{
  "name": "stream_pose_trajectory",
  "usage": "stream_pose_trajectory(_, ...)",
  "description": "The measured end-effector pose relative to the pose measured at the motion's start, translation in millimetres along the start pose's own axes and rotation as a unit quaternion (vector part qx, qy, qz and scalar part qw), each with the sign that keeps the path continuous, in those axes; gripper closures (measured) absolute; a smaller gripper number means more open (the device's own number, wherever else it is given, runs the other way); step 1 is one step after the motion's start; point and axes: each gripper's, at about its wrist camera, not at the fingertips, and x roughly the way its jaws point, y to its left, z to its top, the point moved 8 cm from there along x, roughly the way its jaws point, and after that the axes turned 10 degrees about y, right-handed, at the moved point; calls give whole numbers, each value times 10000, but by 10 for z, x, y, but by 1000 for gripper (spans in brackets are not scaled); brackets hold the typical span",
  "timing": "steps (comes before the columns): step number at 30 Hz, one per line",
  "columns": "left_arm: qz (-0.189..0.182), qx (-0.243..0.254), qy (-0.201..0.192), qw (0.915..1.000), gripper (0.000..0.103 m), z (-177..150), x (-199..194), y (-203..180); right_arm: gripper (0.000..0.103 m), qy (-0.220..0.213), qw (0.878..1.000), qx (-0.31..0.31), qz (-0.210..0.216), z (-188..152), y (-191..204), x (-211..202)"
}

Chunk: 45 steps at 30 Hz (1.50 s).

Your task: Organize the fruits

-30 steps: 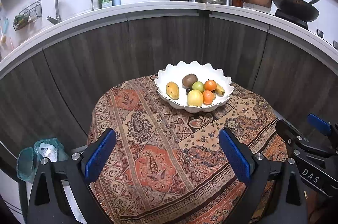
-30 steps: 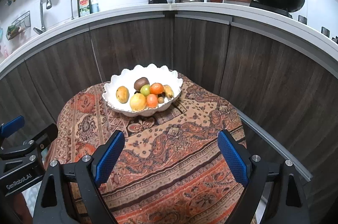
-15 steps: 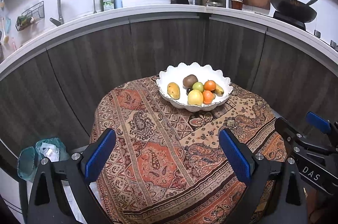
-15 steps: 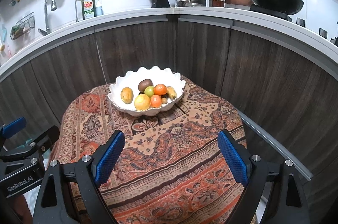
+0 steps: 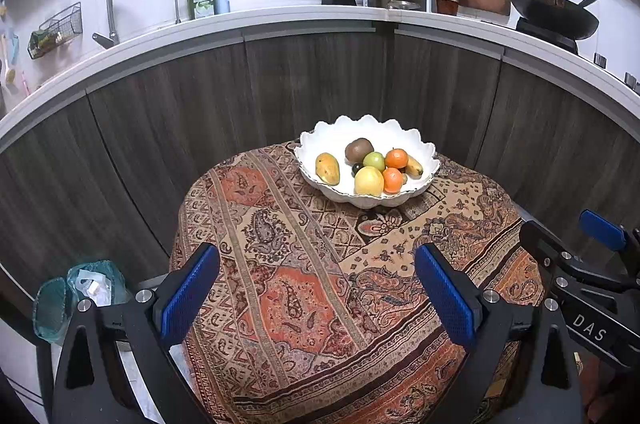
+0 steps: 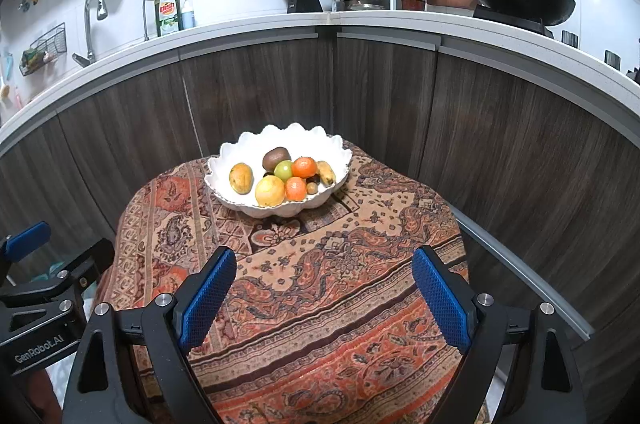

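Beyond both grippers' wide, empty fingers point(image 5: 188, 292), fruit bowl point(image 5: 424, 179) well apart, on patterned cloth point(image 5: 288, 264)

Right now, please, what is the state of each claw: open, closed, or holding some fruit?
Left claw: open, holding nothing, above the tablecloth.
Right claw: open, holding nothing, also above the tablecloth.

Open cloth ahead, bowl at the far edge.

Near and middle of the table point(image 5: 304, 288) bare, free to cross from either side. Only obstacle on it: bowl point(image 5: 424, 179) by the far edge, heaped with fruit point(image 6: 276, 179), its scalloped rim raised. Cabinets point(image 6: 400, 111) close behind the far edge, little room past the bowl. Bin point(image 5: 76, 296) low beside the left edge. Grippers side by side at the near edge, close together.
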Motion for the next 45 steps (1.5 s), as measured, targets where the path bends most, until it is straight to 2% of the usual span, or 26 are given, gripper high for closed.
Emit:
stream_pose_trajectory(32, 13, 31, 44, 10000, 4, -27, 36, 108, 13, 20, 10000, 4, -37, -3, -22, 15)
stream_pose_trajectory(45, -101, -19, 251, 9996, 4, -66, 138, 72, 13, 41, 10000, 22, -42, -20, -17, 47)
